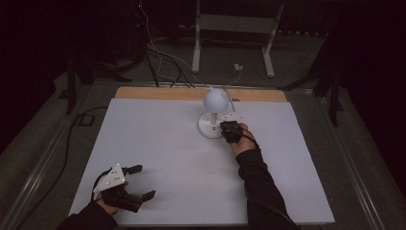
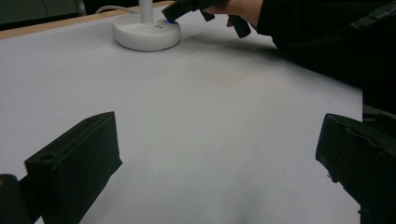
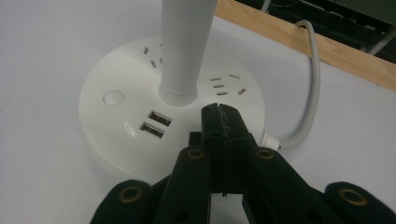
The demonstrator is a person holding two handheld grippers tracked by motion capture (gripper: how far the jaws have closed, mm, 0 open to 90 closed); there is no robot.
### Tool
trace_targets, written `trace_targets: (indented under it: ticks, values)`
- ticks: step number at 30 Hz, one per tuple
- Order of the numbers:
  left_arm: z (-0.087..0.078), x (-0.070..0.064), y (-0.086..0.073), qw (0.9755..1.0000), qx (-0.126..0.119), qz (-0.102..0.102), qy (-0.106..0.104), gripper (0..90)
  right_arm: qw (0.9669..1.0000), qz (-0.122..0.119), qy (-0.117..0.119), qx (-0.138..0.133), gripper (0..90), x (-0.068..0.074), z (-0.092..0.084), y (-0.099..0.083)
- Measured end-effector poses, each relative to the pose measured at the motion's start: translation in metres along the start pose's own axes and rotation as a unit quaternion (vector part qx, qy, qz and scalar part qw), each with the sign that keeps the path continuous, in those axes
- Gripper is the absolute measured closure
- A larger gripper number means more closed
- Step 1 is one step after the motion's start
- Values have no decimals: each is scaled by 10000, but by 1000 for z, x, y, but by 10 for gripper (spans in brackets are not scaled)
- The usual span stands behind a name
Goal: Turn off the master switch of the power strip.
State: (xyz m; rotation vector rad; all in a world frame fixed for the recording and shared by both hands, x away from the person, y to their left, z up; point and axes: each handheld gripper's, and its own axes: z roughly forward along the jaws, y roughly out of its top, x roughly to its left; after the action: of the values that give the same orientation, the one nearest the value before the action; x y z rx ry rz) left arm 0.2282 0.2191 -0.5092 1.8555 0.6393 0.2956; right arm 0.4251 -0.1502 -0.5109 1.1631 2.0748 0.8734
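A white desk lamp (image 1: 214,100) with a round head stands on a round white base (image 1: 209,127) at the table's far middle. The base (image 3: 140,116) carries sockets, two USB ports (image 3: 155,123) and a round button (image 3: 114,97). My right gripper (image 3: 218,112) is shut with nothing between its jaws, and its tips press on the base's top beside the stem (image 3: 184,46). In the left gripper view a small blue light shows on the base (image 2: 145,33) where those tips touch. My left gripper (image 1: 143,182) rests open at the near left corner, jaws wide apart over bare table.
The table is covered by a white sheet (image 1: 182,163) with a wooden edge (image 1: 191,93) at the back. The lamp's white cable (image 3: 312,93) runs off behind the base. Stands and cables sit on the dark floor beyond.
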Motion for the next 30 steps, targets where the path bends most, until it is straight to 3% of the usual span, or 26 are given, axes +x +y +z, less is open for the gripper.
trace_targets:
  ticks: [4,9,16,21,24,27,30]
  values:
    - [0,0,0,10000,0,2,-2,4,9996,-245,-109,28,900,4,1,0]
    - [1,0,0,10000,-4,12,-13,4,10000,-32,-27,47,900,1,1,0]
    - [0,0,1,10000,-6,16,-9,4,10000,-46,-2,14,900,0,1,0]
    - [0,0,1,10000,-9,11,7,3,9998,-137,47,140,900,-1,1,4]
    - [-1,1,1,10000,-18,16,16,4,10000,28,16,54,892,-5,-1,5]
    - [-1,2,1,10000,-21,2,24,3,9993,243,162,-225,834,-7,-7,7]
    - [-1,2,1,10000,-22,3,23,4,9990,249,213,-298,809,-7,-14,14]
